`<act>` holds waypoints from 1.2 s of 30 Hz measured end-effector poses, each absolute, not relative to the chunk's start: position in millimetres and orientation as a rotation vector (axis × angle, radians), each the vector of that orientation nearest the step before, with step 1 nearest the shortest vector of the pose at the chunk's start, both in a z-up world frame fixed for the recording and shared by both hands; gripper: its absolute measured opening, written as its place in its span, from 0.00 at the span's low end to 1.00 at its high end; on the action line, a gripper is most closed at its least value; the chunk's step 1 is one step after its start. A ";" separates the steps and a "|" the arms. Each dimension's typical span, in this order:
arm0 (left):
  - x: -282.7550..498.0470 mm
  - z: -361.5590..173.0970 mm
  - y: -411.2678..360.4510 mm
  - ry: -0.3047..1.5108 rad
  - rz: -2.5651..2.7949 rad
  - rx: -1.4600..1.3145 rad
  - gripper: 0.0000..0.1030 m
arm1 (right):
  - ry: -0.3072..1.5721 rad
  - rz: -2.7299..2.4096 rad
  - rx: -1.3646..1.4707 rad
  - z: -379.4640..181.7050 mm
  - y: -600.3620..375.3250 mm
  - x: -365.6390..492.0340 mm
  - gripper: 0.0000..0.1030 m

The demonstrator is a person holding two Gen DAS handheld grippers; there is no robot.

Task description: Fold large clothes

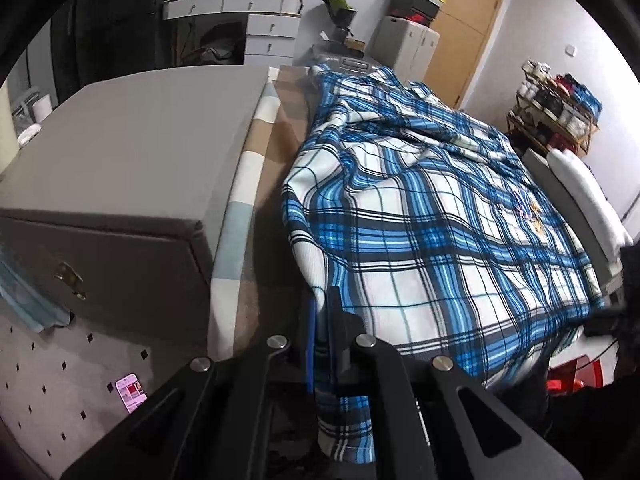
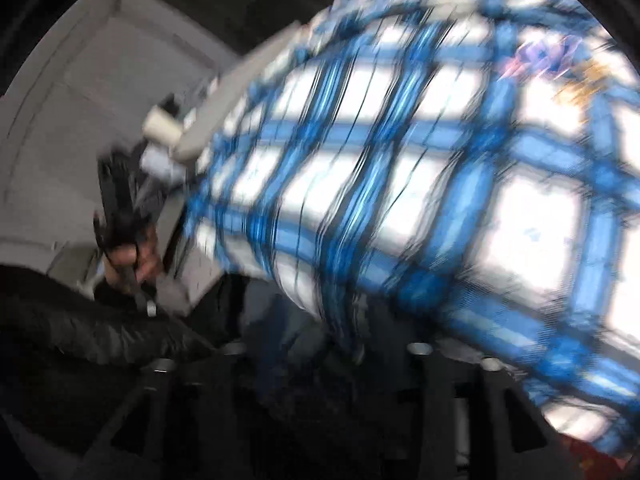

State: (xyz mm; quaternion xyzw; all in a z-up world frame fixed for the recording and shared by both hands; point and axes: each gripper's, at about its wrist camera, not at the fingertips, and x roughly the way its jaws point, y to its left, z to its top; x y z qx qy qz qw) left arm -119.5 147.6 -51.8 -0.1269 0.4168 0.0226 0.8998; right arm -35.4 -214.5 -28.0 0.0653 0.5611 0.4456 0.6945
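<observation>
The left gripper (image 1: pixel 322 320) is clamped on a hem of the plaid garment (image 1: pixel 432 216), beside the grey box (image 1: pixel 120 168). The right gripper (image 2: pixel 324 360) is blurred; its jaw state cannot be told.

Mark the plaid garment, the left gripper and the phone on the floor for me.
plaid garment (image 1: pixel 440 216): left wrist view, flat middle of the cloth.
left gripper (image 1: pixel 326 320): left wrist view, between the fingertips pinching the garment's hem.
phone (image 1: pixel 130 392): left wrist view, its lit screen.
</observation>
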 end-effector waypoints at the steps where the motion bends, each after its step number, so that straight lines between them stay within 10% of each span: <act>1: -119.2 -52.0 146.6 0.868 0.033 -0.265 0.17 | 1.209 0.968 0.180 -21.6 -226.6 -28.4 0.53; 4: -116.6 -55.3 144.5 0.879 0.008 -0.296 0.47 | 1.062 0.772 0.271 -4.6 -277.2 -6.7 0.65; 36: -108.7 -70.9 98.3 0.891 0.129 -0.037 0.47 | 0.873 0.300 0.291 -40.5 -389.6 -57.7 0.64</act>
